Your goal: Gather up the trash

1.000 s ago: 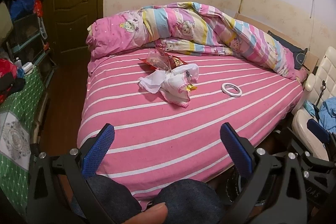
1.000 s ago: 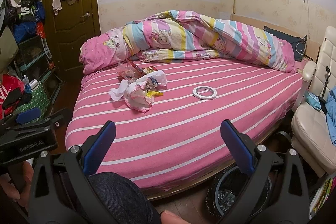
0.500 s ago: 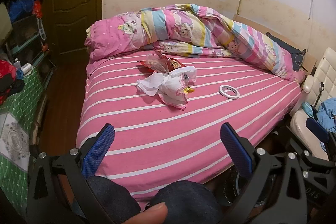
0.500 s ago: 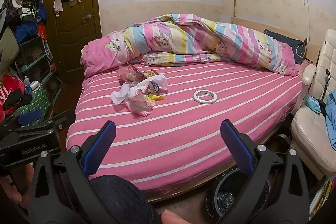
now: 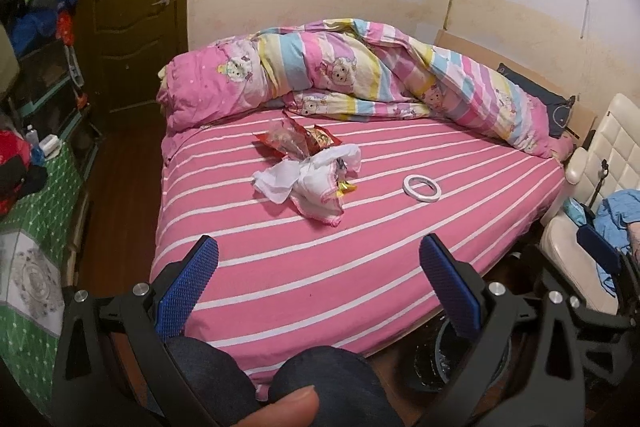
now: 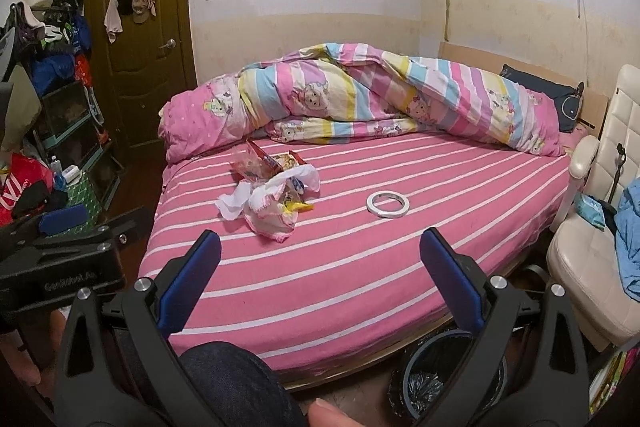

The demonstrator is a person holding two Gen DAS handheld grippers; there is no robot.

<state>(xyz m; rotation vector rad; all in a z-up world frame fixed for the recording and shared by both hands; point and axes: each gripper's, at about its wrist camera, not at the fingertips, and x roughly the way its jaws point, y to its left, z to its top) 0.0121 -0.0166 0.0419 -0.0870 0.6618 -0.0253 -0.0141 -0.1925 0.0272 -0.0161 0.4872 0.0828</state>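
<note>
Both grippers (image 5: 318, 279) (image 6: 320, 275) agape before trash pile (image 5: 308, 167), tape ring (image 5: 421, 188) beside

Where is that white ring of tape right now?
In both views the tape ring lies flat on the pink striped bed, right of the trash pile and apart from it.

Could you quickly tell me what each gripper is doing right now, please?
Left gripper: open, holding nothing, above the bed.
Right gripper: open, holding nothing.
</note>
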